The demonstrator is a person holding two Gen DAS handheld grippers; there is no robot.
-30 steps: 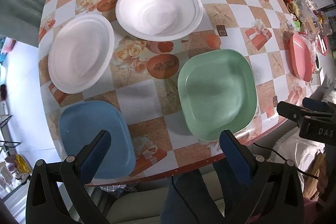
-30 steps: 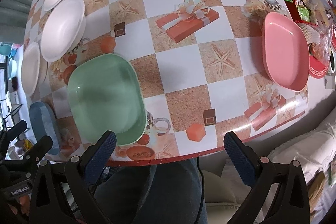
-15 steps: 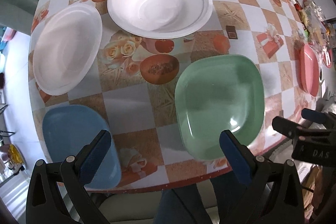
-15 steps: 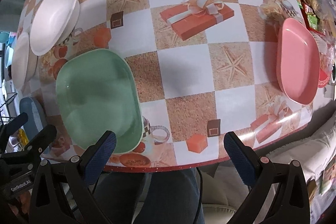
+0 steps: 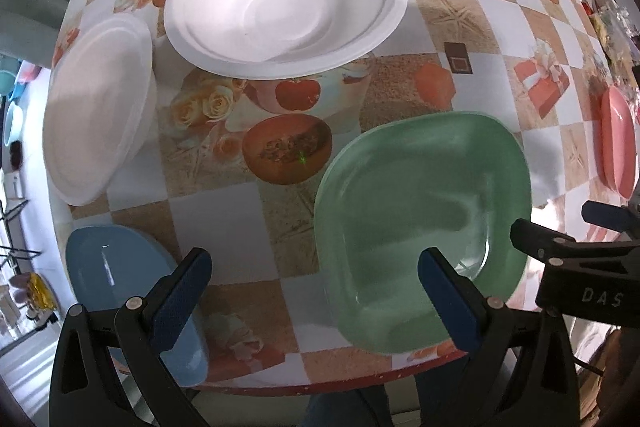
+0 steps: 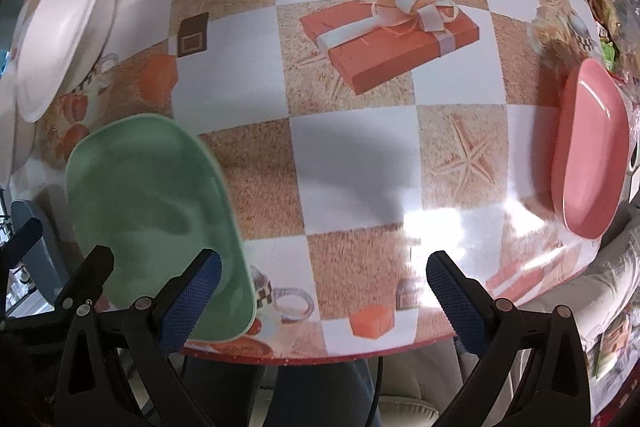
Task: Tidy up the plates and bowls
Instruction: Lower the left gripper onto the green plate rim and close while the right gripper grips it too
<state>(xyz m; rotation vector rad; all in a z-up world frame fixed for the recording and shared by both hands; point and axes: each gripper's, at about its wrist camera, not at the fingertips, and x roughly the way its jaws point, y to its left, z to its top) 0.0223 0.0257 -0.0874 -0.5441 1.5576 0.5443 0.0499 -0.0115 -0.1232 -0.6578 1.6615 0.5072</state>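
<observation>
Both tongs, left (image 5: 314, 291) and right (image 6: 322, 293), spread wide, empty, low over counter (image 6: 352, 163) beside green plate (image 5: 424, 227).

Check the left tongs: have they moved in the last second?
Yes. The left tongs have advanced over the table: the green plate and white bowl loom larger, and the tablecloth edge sits lower.

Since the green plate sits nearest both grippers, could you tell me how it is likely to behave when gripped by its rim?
The green plate looks glossy, so the pads may slip on it. Its even, raised rim suggests rigid plastic, probably stiff and fairly light. It lies flat near the table edge, so a push could slide it off.
</observation>
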